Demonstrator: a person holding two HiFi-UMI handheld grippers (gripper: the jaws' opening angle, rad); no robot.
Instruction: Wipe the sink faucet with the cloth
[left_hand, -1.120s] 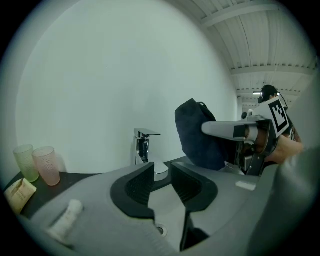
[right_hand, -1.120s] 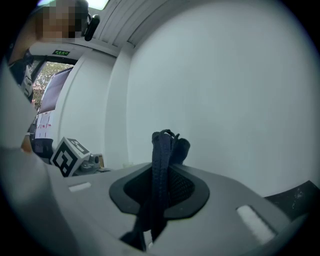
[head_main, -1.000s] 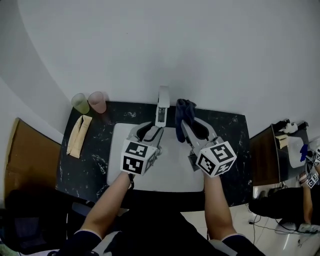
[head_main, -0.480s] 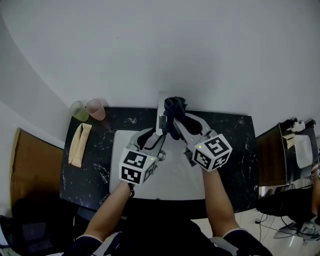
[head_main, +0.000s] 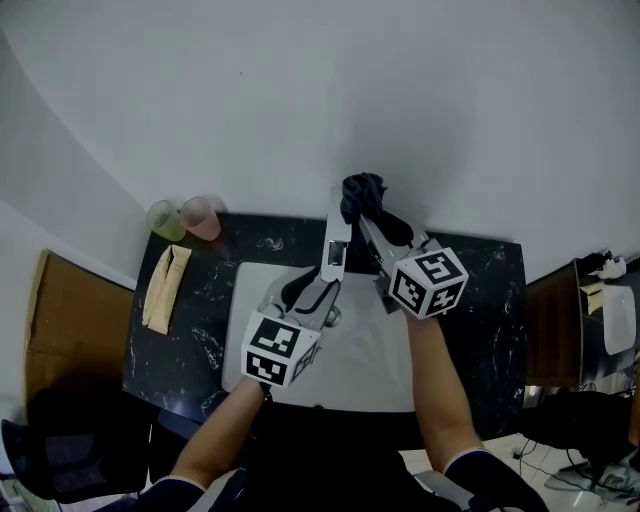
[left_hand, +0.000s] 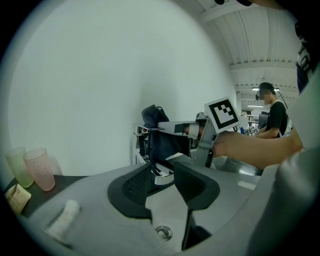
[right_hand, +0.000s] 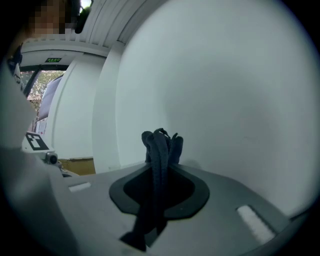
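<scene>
The chrome faucet (head_main: 335, 243) stands at the back of the white sink (head_main: 375, 350). My left gripper (head_main: 318, 287) reaches in from the front, its jaws having just been closing with the spout tip (left_hand: 162, 176) between them, pads against it. My right gripper (head_main: 366, 214) is shut on a dark blue cloth (head_main: 360, 193), bunched against the faucet's rear upper part by the wall. In the left gripper view the cloth (left_hand: 156, 131) hangs along the faucet body with the right gripper (left_hand: 175, 129) beside it. The right gripper view shows the cloth (right_hand: 161, 147) pinched upright between the jaws.
A black marble counter (head_main: 480, 300) surrounds the sink. A green cup (head_main: 166, 220), a pink cup (head_main: 202, 217) and a folded beige cloth (head_main: 165, 288) sit at its left end. The white wall rises right behind the faucet. A person (left_hand: 272, 117) stands far off.
My right gripper has carried the cloth from the faucet's right side onto the faucet and back toward the wall. The left gripper has stayed at the spout.
</scene>
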